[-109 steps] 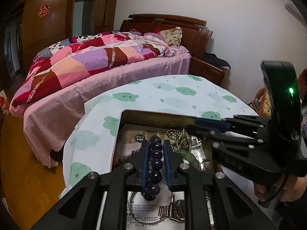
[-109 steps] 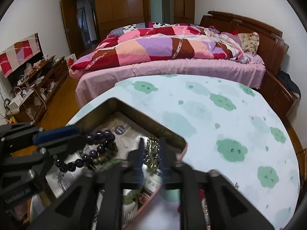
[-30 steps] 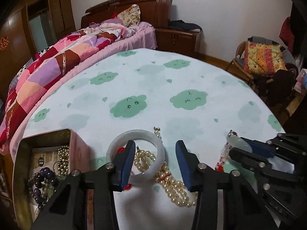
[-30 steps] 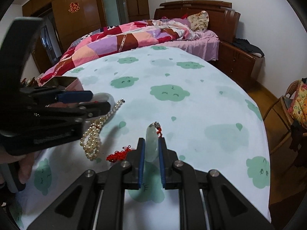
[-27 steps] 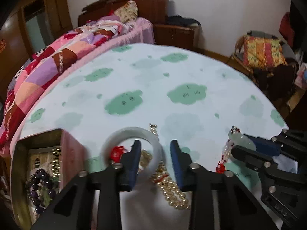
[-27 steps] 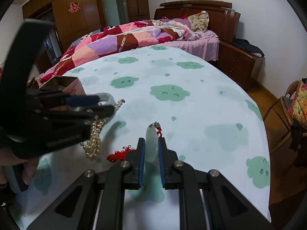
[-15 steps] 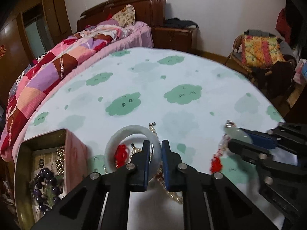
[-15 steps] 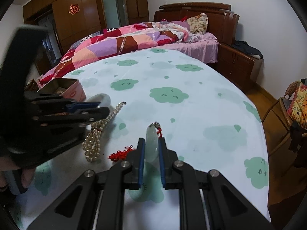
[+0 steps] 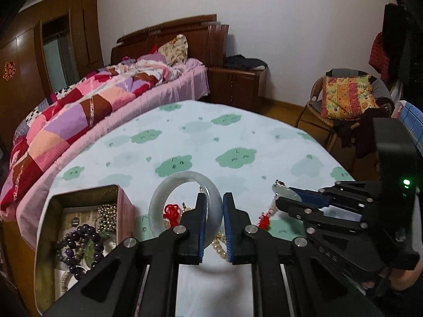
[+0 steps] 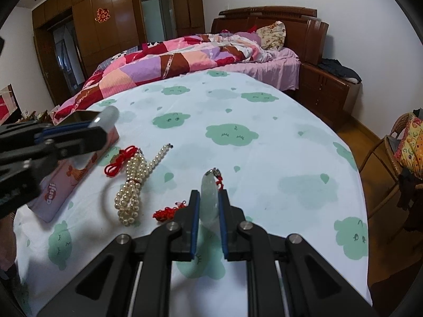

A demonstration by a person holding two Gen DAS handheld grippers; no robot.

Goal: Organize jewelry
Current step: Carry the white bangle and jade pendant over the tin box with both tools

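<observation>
Now | left gripper (image 9: 213, 203) jaws clamp bangle (image 9: 169, 189) | right gripper (image 10: 208, 201) jaws clamp pendant (image 10: 209, 195)

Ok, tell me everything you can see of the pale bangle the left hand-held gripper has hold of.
The bangle is a thick, smooth, closed ring, milky white and slightly translucent, like jade or glass. The left hand-held gripper is shut on its near right rim, holding it nearly upright, so the cloud-print tablecloth shows through the hole. Its lower edge is hidden behind the jaws. It sits just right of the open tin, with the pearl strand and red cord on the cloth beyond it.
</observation>
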